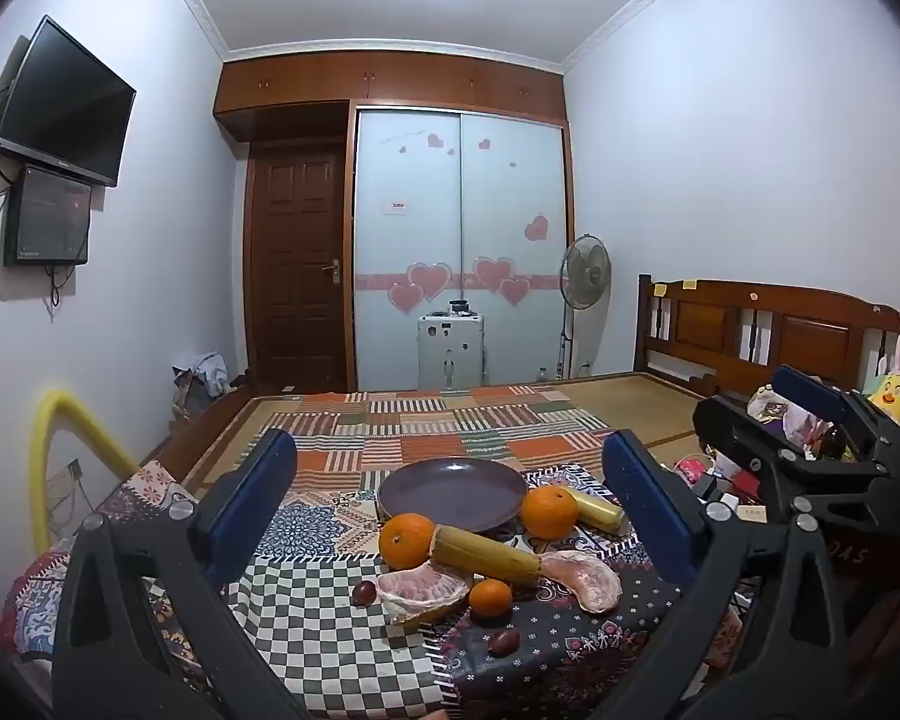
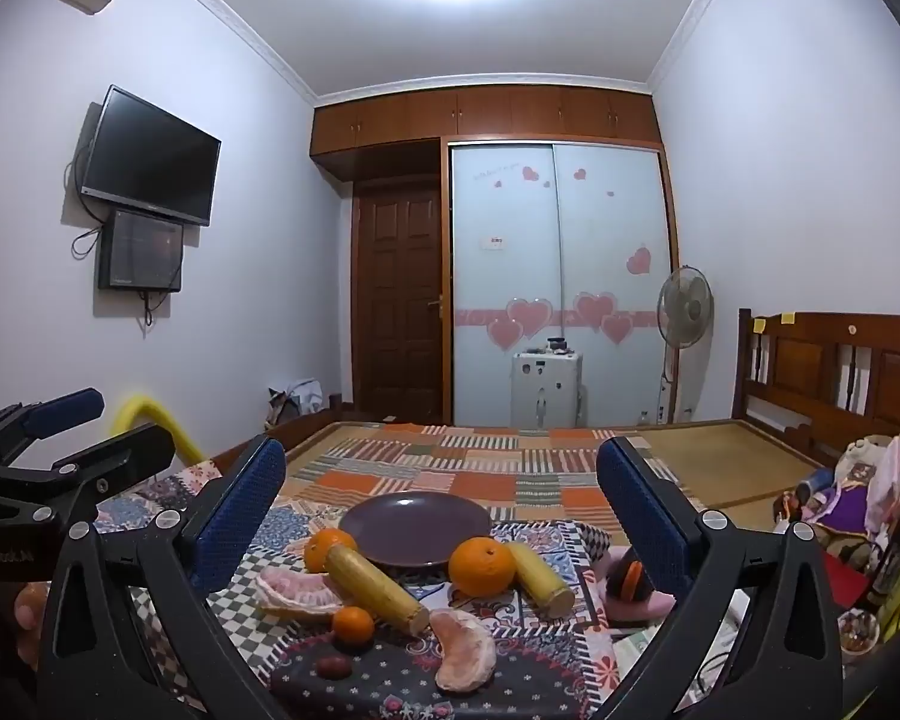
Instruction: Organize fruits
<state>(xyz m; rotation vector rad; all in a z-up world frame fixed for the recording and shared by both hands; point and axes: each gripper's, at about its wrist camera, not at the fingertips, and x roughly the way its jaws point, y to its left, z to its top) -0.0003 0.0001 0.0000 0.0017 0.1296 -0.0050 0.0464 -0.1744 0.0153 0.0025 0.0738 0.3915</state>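
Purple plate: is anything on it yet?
Nothing shows on the purple plate; its dish looks bare in both wrist views. The near rim is partly covered by the two oranges, so that edge stays unseen.

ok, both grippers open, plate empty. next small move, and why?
Probably ease the right gripper down onto the nearer big orange. It sits uncovered beside the empty plate, roughly centred between the open jaws, so that is the shortest transfer.
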